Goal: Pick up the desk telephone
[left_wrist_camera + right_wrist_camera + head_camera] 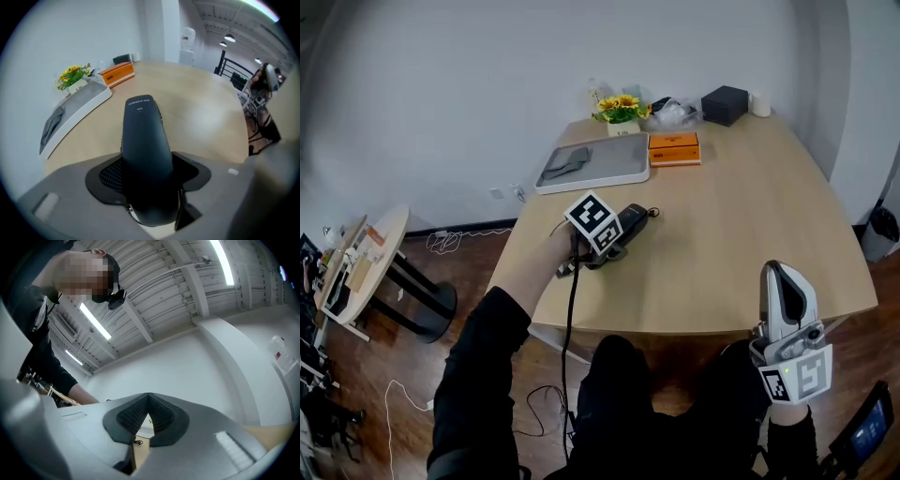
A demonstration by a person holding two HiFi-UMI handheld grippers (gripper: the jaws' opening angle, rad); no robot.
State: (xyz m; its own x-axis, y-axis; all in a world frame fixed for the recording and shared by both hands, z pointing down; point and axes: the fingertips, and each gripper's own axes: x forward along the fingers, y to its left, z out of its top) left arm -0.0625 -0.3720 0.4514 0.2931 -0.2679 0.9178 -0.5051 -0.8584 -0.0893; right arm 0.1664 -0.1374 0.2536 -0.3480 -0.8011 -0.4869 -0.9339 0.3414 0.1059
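Note:
A black telephone handset (631,223) is over the left part of the wooden table (741,234), and my left gripper (613,249) is shut on it. In the left gripper view the handset (142,136) sticks out forward between the dark pads (108,176), its far end pointing at the table. I cannot tell whether it touches the tabletop. My right gripper (783,274) is off the table's front right edge, pointing upward. Its jaws (149,401) are shut at the tips with nothing between them.
At the back of the table are a white tray (623,171) with a grey cloth, an orange box (674,148), potted sunflowers (621,111), a plastic bag (672,114), a black box (725,104) and a white cup (760,105). A round side table (366,262) stands on the floor at left.

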